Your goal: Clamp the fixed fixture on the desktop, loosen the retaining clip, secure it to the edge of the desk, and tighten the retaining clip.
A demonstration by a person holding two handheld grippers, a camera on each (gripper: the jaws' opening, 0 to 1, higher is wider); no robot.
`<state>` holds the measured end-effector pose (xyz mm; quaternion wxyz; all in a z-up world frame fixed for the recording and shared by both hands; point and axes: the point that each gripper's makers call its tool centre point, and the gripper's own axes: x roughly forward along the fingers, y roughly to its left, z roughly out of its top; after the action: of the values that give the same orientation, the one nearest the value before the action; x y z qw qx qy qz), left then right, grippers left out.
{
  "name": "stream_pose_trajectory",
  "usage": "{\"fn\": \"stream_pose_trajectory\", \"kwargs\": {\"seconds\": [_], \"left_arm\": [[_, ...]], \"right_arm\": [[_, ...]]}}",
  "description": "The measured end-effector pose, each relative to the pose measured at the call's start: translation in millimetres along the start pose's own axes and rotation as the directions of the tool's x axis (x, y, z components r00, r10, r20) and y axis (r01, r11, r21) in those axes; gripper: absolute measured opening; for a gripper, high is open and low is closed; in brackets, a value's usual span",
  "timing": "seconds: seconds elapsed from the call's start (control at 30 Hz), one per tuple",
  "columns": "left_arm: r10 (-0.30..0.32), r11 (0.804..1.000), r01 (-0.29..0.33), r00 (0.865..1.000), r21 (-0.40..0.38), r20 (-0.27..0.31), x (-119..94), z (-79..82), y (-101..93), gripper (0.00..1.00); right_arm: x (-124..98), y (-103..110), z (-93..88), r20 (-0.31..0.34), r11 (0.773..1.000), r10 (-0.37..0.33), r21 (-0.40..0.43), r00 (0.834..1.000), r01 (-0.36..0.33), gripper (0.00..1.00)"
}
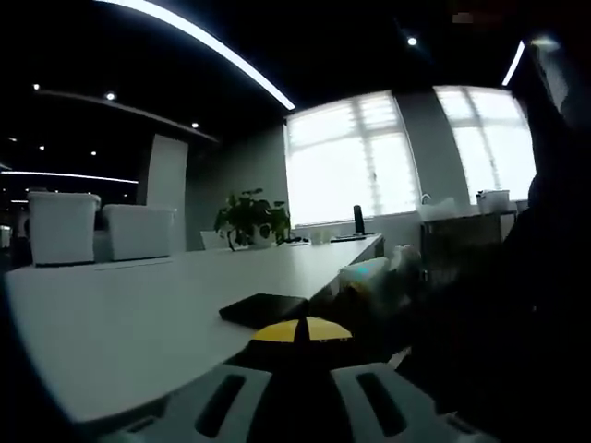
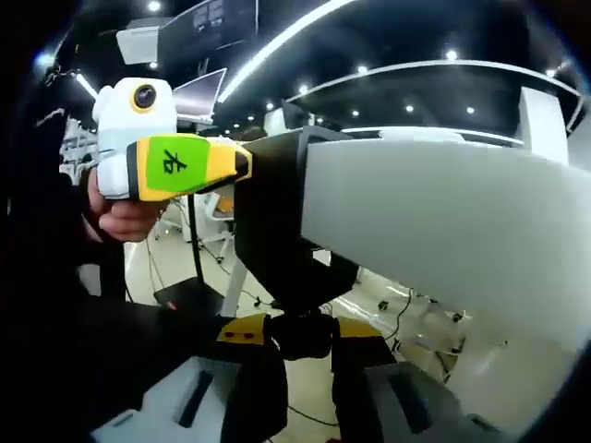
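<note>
- In the right gripper view, nearest the lens, the right tongs rise from 6 o'clock and are clamped on a black knob at the bottom of the fixture.
- The black fixture wraps the edge of the white surface, which stretches off toward 3 o'clock.
- At 10 o'clock the left tongs, with a yellow-green body, meet the fixture's top; a hand holds them. Whether they grip cannot be told.
- In the left gripper view, the left tongs rise at 6 o'clock around a dark, yellow-tipped part; a black pad lies on the surface.
- Beyond: a plant, white chairs, bright windows.
</note>
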<state>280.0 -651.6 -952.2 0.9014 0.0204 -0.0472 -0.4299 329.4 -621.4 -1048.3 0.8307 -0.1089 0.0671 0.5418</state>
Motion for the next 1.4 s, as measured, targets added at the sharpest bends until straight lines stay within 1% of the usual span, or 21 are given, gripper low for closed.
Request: {"fn": "stream_pose_trajectory", "kwargs": {"seconds": [0.03, 0.07, 0.27, 0.33, 0.37, 0.47, 0.5, 0.53, 0.57, 0.63, 0.7, 0.77, 0.8, 0.83, 0.93, 1.03, 1.17, 1.23, 1.33, 1.37, 1.4], "left_arm": [[0.000, 1.000, 0.000, 1.000, 0.000, 0.001, 0.0, -0.1, 0.1, 0.01], [0.000, 1.000, 0.000, 1.000, 0.002, 0.000, 0.1, -0.3, 0.0, 0.01], [0.001, 1.000, -0.001, 1.000, 0.003, -0.002, 1.4, -1.2, -0.5, 0.01], [0.001, 1.000, -0.001, 1.000, 0.005, -0.004, 2.3, -1.6, -1.1, 0.01], [0.002, 1.000, -0.002, 1.000, 0.005, -0.004, 2.4, -1.5, -0.9, 0.01], [0.001, 1.000, -0.001, 1.000, 0.002, -0.003, 2.4, -1.4, -0.8, 0.01], [0.000, 1.000, 0.000, 1.000, 0.000, -0.003, 2.5, -1.3, -0.7, 0.01], [0.000, 1.000, 0.000, 1.000, -0.003, -0.003, 2.5, -1.3, -0.6, 0.01], [-0.001, 1.000, 0.001, 1.000, -0.005, -0.003, 2.5, -1.2, -0.5, 0.01], [-0.001, 1.000, 0.001, 1.000, -0.008, -0.003, 2.5, -1.1, -0.5, 0.01], [0.001, 1.000, -0.001, 1.000, -0.027, 0.001, 2.5, -1.2, -0.2, 0.01], [0.003, 1.000, -0.003, 1.000, -0.028, 0.000, 2.6, -1.0, -0.4, 0.01], [0.005, 1.000, -0.005, 1.000, -0.021, -0.002, 2.7, -1.1, -0.6, 0.01], [0.006, 1.000, -0.006, 1.000, -0.012, -0.005, 2.7, -1.1, -0.9, 0.01], [0.008, 1.000, -0.008, 1.000, -0.029, -0.002, 2.5, -1.1, -0.4, 0.01], [0.009, 0.999, -0.009, 1.000, -0.038, -0.004, 2.0, -1.8, 0.1, 0.01], [0.004, 0.999, -0.004, 1.000, -0.050, -0.005, 1.1, -2.4, 0.6, 0.01], [0.002, 0.999, -0.002, 1.000, -0.052, -0.004, 1.1, -2.4, 0.4, 0.01], [0.004, 0.999, -0.004, 1.000, -0.050, -0.004, 1.0, -2.3, 0.3, 0.01], [0.004, 0.999, -0.004, 1.000, -0.050, -0.004, 1.0, -2.3, 0.2, 0.01], [0.003, 0.999, -0.004, 1.000, -0.050, -0.004, 0.8, -2.0, 0.3, 0.01]], "right_arm": [[-0.2, 0.7, -0.1, 0.004, 1.000, 0.017, 0.001, 1.000, -0.017, 0.22], [1.0, -4.2, -1.8, 0.007, 0.999, 0.023, -0.034, 1.000, -0.023, 0.22], [1.9, -3.7, -4.6, 0.033, 1.000, 0.010, -0.010, 0.999, -0.010, 0.23], [0.2, -5.9, -4.1, 0.033, 0.998, -0.042, -0.038, 0.999, 0.044, 0.27], [-2.3, -10.2, -4.6, 0.031, 0.994, -0.099, -0.048, 0.995, 0.101, 0.29], [-9.8, -12.5, -3.6, 0.042, 0.978, -0.208, 0.014, 0.977, 0.208, 0.36], [-13.0, -11.7, -2.7, 0.058, 0.963, -0.262, 0.082, 0.963, 0.257, 0.36], [-15.1, -11.9, -4.0, 0.048, 0.952, -0.295, 0.097, 0.954, 0.290, 0.36], [-17.3, -10.7, -6.7, 0.037, 0.931, -0.354, 0.104, 0.935, 0.349, 0.37], [-17.6, -9.0, -9.4, 0.022, 0.894, -0.431, 0.145, 0.902, 0.424, 0.39], [-25.0, -10.3, -9.4, 0.008, 0.820, -0.548, 0.204, 0.837, 0.535, 0.39], [-28.8, -7.1, -9.6, -0.015, 0.764, -0.617, 0.229, 0.787, 0.604, 0.39], [-29.4, -6.3, -7.7, -0.021, 0.748, -0.642, 0.204, 0.767, 0.632, 0.39], [-27.5, -3.9, -7.1, -0.029, 0.735, -0.655, 0.207, 0.755, 0.645, 0.39], [-14.6, -8.8, -8.5, -0.061, 0.722, -0.653, 0.251, 0.755, 0.644, 0.38], [-6.1, -8.0, -10.7, -0.090, 0.715, -0.657, 0.240, 0.749, 0.656, 0.36], [-10.3, -14.4, -12.3, -0.106, 0.690, -0.685, 0.220, 0.721, 0.689, 0.30], [-14.7, -15.3, -12.8, -0.108, 0.683, -0.692, 0.221, 0.713, 0.696, 0.25], [-15.3, -13.8, -12.6, -0.105, 0.693, -0.682, 0.222, 0.724, 0.686, 0.25], [-15.6, -12.7, -12.3, -0.105, 0.698, -0.675, 0.230, 0.730, 0.678, 0.24], [-14.2, -11.7, -11.9, -0.103, 0.709, -0.659, 0.246, 0.745, 0.661, 0.24]]}}
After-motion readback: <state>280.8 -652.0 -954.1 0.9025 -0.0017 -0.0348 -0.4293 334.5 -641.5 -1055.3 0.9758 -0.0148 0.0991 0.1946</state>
